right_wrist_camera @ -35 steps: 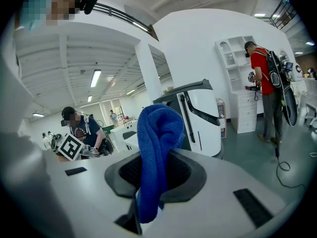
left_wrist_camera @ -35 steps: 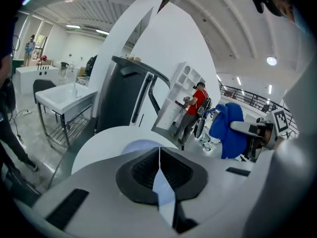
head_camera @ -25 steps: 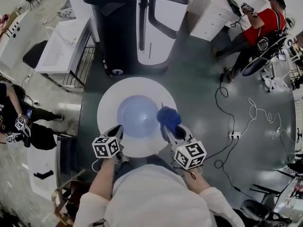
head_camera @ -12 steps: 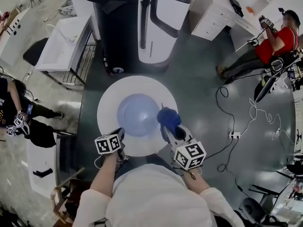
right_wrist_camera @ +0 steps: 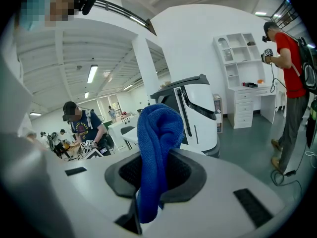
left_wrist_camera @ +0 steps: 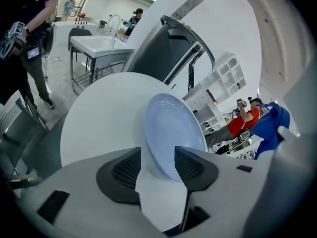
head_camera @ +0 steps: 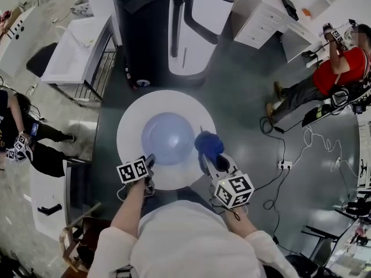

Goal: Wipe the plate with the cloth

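Note:
A pale blue plate (head_camera: 168, 138) lies in the middle of a round white table (head_camera: 130, 117). My left gripper (head_camera: 150, 162) is low at the plate's near-left rim. In the left gripper view its jaws are opening. The plate (left_wrist_camera: 173, 133) has its near edge between the dark pads (left_wrist_camera: 126, 170), which do not press on it. My right gripper (head_camera: 207, 158) hovers at the plate's right side, shut on a bunched blue cloth (head_camera: 208, 143). In the right gripper view the cloth (right_wrist_camera: 156, 152) stands up from between the jaws.
A black and white machine (head_camera: 168, 33) stands just behind the table. A white bench (head_camera: 75, 51) is at the far left. A person in red (head_camera: 339, 68) sits far right, another person (head_camera: 17, 138) at left. Cables and a power strip (head_camera: 284, 165) lie on the floor to the right.
My left gripper has rolled and sunk toward the table at the plate's near rim. The right gripper and cloth have stayed put. The person in red has shifted.

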Demonstrator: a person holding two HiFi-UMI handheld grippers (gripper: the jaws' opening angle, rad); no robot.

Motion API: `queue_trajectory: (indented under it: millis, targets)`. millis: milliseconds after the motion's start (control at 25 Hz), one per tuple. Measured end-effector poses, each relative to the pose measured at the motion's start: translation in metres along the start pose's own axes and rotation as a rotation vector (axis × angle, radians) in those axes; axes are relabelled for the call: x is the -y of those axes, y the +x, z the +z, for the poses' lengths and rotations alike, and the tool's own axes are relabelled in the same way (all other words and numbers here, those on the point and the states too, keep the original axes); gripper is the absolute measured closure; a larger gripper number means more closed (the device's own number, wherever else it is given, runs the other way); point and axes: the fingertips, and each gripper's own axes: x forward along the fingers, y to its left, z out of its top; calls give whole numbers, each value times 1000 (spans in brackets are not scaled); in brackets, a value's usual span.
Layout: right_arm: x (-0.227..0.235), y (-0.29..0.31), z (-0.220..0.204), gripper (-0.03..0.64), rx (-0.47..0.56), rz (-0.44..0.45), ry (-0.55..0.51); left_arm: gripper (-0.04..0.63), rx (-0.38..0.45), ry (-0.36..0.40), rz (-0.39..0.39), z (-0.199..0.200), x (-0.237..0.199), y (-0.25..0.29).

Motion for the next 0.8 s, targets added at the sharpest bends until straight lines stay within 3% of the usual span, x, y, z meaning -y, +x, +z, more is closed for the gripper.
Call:
queue_trajectory:
  millis: [400,640,800]
  targets:
    - [6,-3,-5,526,-24,-11,-2,393,-10,-86,21,4,-9,21]
    - [10,-3,-10,526,-40,-12,-3,394,-28,-97,65,0,-15,30]
    - [12,-4,-13,526,-47,-14,-1,441,-37,-89,85,-2,-20,29]
